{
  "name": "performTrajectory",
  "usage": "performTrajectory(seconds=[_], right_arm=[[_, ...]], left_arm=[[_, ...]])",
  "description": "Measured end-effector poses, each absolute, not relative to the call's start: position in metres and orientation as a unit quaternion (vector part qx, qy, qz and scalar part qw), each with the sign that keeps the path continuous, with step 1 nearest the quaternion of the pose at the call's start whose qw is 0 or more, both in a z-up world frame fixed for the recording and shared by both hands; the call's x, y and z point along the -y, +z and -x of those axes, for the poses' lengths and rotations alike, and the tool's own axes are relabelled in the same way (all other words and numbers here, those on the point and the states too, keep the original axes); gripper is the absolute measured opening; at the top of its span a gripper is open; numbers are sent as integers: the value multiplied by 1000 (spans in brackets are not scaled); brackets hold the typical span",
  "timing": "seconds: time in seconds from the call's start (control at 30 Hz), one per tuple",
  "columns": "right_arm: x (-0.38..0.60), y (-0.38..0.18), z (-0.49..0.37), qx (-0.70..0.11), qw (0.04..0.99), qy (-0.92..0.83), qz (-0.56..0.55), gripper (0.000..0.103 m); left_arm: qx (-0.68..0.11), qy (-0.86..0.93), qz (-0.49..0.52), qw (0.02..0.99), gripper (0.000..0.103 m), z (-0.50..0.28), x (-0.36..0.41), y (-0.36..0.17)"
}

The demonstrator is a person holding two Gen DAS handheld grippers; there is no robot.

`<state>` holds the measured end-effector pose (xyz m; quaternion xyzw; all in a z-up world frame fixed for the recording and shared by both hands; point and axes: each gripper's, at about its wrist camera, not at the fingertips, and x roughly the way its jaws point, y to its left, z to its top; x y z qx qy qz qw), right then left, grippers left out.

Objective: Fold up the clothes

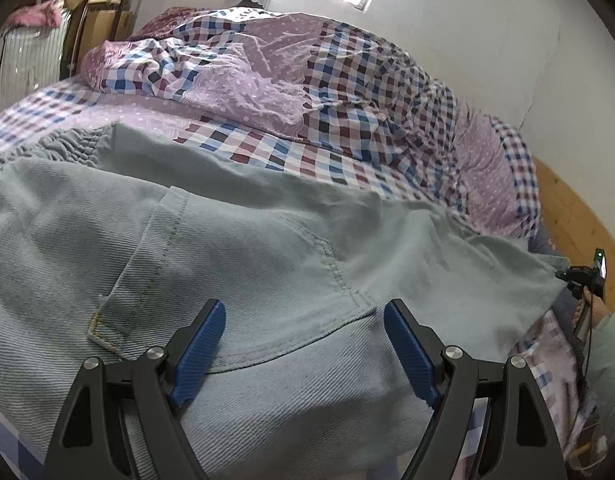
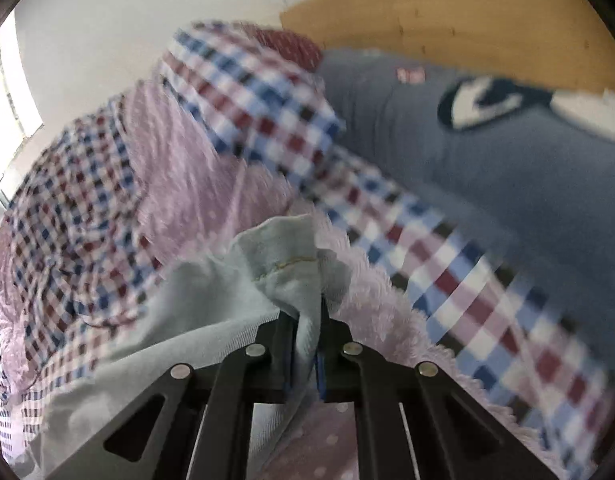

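Note:
A pair of pale blue denim trousers (image 1: pixel 227 240) lies spread over the bed, its elastic waistband (image 1: pixel 71 144) at the far left and a back pocket in front of me. My left gripper (image 1: pixel 303 320) hovers open just above the pocket area, blue pads wide apart, nothing between them. In the right wrist view my right gripper (image 2: pixel 307 312) is shut on a bunched hem end of the same trousers (image 2: pixel 283 264), lifted off the bedding. The right gripper's body (image 1: pixel 587 276) shows at the far right edge of the left wrist view.
A crumpled checked and lilac quilt (image 1: pixel 307 72) is heaped across the back of the bed. A blue pillow with a dark print (image 2: pixel 487 152) lies against the wooden headboard (image 2: pixel 447 12). A white wall (image 1: pixel 487 40) stands behind. A sleeve (image 1: pixel 611 332) shows at right.

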<state>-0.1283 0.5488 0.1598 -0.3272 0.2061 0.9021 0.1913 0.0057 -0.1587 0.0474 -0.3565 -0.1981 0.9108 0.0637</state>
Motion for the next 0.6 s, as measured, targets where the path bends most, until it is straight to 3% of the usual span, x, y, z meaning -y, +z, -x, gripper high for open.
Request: performTrajectory(seconds=[0.23,0.4,0.5,0.6], right_arm=[[-521,272,56,-185,210,919,278,6],[-517,321,-14,-185,236,919,258,6],[-532,317,-59,-203,264,907,257,6],[-555,275,-87,-213,295,885,290,7]], left_arm=[[265,894,353,82,85,-6,178,53],[319,875,351,98,85,-8,194,55],[339,867,348,113,85,-12,200,61],[342,868,339,123,85,-20,205,70]])
